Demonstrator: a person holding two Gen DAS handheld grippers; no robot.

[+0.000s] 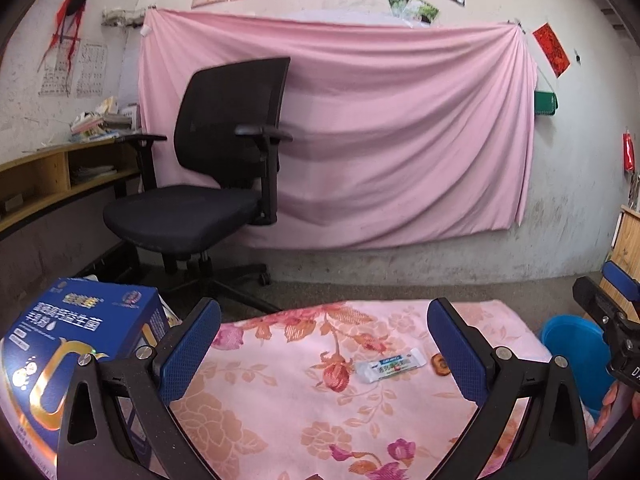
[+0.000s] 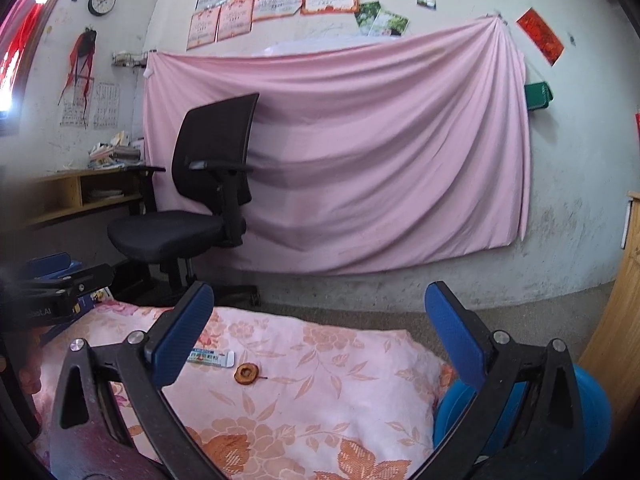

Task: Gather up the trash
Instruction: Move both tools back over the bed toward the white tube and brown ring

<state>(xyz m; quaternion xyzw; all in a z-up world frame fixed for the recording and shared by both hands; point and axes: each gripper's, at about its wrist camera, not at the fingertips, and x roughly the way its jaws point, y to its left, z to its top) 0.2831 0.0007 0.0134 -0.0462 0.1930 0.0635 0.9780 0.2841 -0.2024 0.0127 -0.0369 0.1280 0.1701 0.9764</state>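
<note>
Floral blanket (image 1: 304,412): wrapper (image 1: 390,365), perhaps biscuit (image 2: 246,373), box (image 1: 76,344).

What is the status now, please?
Left gripper and right gripper open, empty. White wrapper and brown ring lie on floral blanket. Blue bin beside. Nothing blocking.

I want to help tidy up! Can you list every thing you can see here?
Wrapper: one, white, on the floral blanket.
Round snack piece: one, orange-brown, right of the wrapper.
Floral blanket: one, pink.
Bucket: one, blue, right of the blanket.
Box: one, blue, left.
Office chair: one, black, behind.
Sheet: one, pink, on wall.
Clock: one, on wall.
Left gripper: open, empty.
Right gripper: open, empty.
</note>
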